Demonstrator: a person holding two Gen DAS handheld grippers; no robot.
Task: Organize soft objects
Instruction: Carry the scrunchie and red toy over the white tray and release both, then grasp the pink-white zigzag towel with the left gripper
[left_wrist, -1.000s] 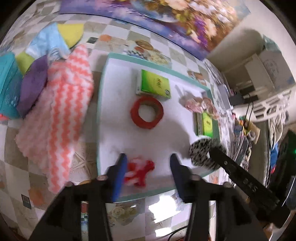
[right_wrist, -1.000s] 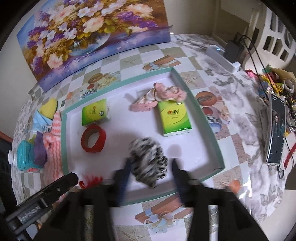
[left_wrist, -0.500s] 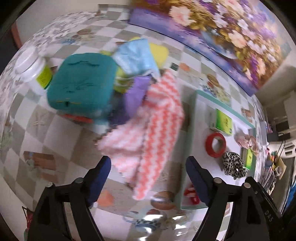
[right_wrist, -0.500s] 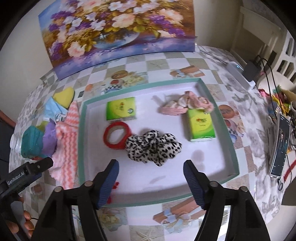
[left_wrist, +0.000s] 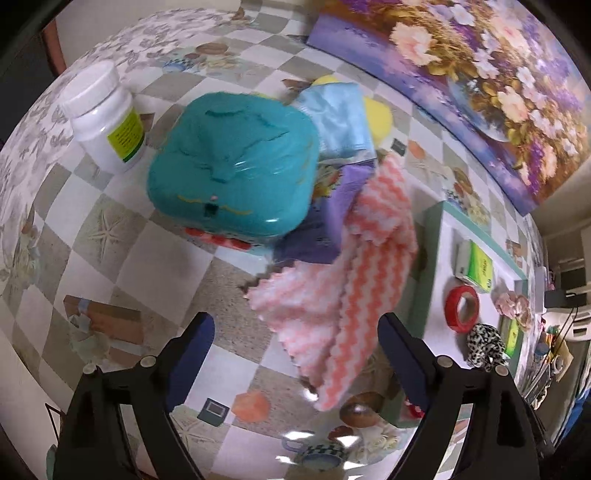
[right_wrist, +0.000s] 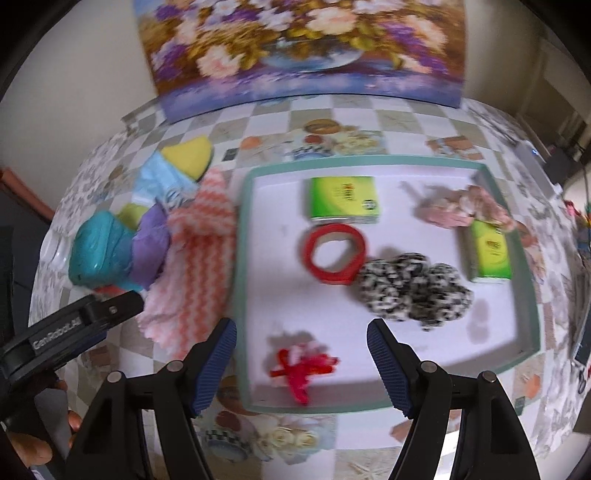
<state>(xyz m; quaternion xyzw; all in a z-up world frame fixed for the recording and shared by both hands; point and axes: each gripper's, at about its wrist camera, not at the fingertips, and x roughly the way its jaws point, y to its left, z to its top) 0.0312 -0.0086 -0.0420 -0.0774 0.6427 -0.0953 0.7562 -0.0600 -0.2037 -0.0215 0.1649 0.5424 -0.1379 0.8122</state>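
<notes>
A green-rimmed white tray (right_wrist: 242, 236) holds a leopard scrunchie (right_wrist: 415, 291), a red ring (right_wrist: 334, 254), a red-white bow (right_wrist: 301, 365), a pink scrunchie (right_wrist: 461, 208) and two green tissue packs (right_wrist: 343, 199). Left of it lies a pile: a pink zigzag cloth (left_wrist: 332, 306), a purple cloth (left_wrist: 347, 188), a light blue cloth (left_wrist: 338, 122), a yellow sponge (left_wrist: 376, 114) and a teal pack (left_wrist: 236, 166). My left gripper (left_wrist: 295, 354) is open above the table in front of the pink cloth. My right gripper (right_wrist: 301, 360) is open above the bow.
A white jar (left_wrist: 105, 118) stands left of the teal pack. A flower painting (right_wrist: 299, 48) leans against the wall at the back. A phone and cables (right_wrist: 583, 332) lie at the table's right edge.
The left gripper let go of the bow in the tray, opened wide and swung left to the cloth pile. The right gripper released the leopard scrunchie, opened and drew back leftward.
</notes>
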